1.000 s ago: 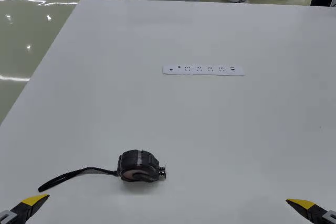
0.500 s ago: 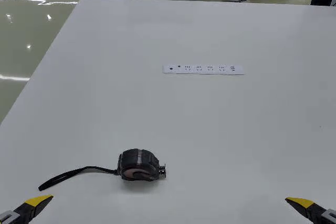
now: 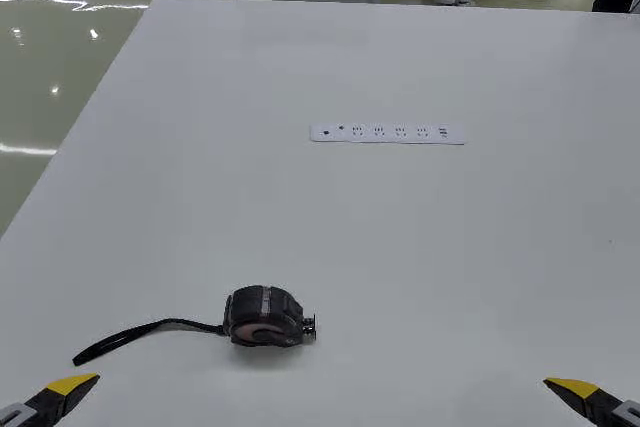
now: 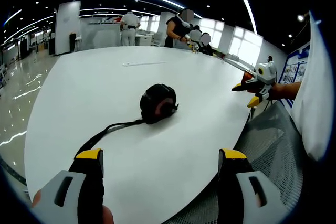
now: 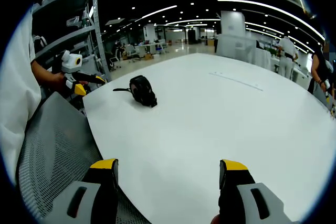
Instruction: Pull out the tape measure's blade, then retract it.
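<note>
A black tape measure [image 3: 263, 317] lies on the white table [image 3: 400, 227] near its front edge, blade hook facing right and a black wrist strap [image 3: 130, 337] trailing to the left. It also sits ahead of the left gripper [image 4: 160, 161] as the tape measure [image 4: 158, 103] and far off from the right gripper [image 5: 167, 169] as the tape measure [image 5: 142, 89]. Both grippers are open and hold nothing. In the head view only yellow tips show: the left gripper [image 3: 66, 388] at the bottom left, the right gripper [image 3: 576, 390] at the bottom right, each well apart from the tape.
A white power strip [image 3: 387, 133] lies flat at the table's middle. Beyond the far edge stand people [image 4: 181, 27] and shelving [image 5: 68, 19]. A grey mesh chair [image 5: 58, 145] sits below the table's near edge.
</note>
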Tool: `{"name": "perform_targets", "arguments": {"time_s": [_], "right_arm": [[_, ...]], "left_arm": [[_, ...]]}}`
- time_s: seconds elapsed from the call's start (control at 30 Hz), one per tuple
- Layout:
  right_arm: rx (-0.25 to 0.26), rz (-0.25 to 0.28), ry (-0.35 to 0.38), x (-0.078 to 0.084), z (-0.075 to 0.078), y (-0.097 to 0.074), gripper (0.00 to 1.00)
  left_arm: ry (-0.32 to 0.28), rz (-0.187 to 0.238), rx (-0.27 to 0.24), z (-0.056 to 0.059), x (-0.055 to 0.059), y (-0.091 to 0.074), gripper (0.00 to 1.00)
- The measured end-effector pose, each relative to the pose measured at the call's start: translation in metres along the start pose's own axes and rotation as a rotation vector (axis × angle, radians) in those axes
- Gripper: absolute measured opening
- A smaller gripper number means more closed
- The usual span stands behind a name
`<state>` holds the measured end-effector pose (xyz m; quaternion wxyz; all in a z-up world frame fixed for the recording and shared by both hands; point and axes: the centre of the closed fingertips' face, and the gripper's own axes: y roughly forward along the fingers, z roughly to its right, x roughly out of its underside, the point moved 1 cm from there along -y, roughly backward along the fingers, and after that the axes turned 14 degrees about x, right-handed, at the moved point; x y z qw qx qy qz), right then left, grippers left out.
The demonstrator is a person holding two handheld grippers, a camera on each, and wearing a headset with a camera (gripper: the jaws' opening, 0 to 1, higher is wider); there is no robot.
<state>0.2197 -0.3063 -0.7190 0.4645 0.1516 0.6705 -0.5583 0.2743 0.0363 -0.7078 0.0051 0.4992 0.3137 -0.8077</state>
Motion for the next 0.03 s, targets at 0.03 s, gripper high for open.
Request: {"name": "perform_targets", "arguments": {"time_s": [0.03], "right_arm": [[0.000,0.000,0.001,0.0000,-0.0002,0.0000,0.79]], "left_arm": [[0.000,-0.003,0.001,0.0000,0.0004,0.0001,0.87]]}}
